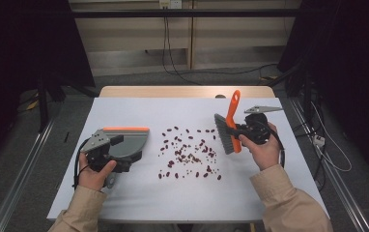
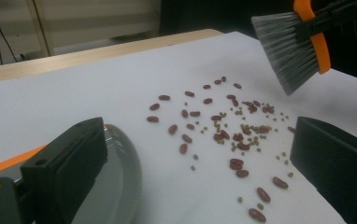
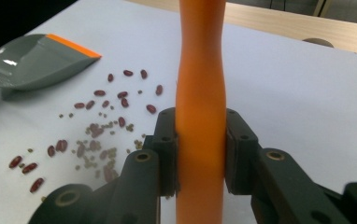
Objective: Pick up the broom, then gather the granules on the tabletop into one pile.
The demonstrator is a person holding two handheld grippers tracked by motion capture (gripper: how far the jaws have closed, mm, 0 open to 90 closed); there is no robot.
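Note:
A grey dustpan (image 1: 130, 141) with an orange lip lies on the white table cover at the left. My left gripper (image 1: 123, 154) hovers over its near part, jaws wide apart and pointing at the beans. In the left gripper view the dustpan (image 2: 118, 177) passes under the left jaw and nothing is pinched in the gripper (image 2: 200, 140). Red beans and small green ones (image 1: 187, 152) (image 2: 223, 130) (image 3: 97, 135) are scattered mid-table. My right gripper (image 1: 235, 129) (image 3: 200, 149) is shut on the orange handle (image 3: 200, 70) of a grey-bristled brush (image 1: 224, 135) (image 2: 286, 46), held just right of the beans.
The white cover (image 1: 182, 193) ends at a wooden table edge (image 1: 187, 91) at the back. Cables (image 1: 173, 58) run over the floor behind, metal rails (image 1: 23, 169) flank the table, and dark curtains stand on both sides.

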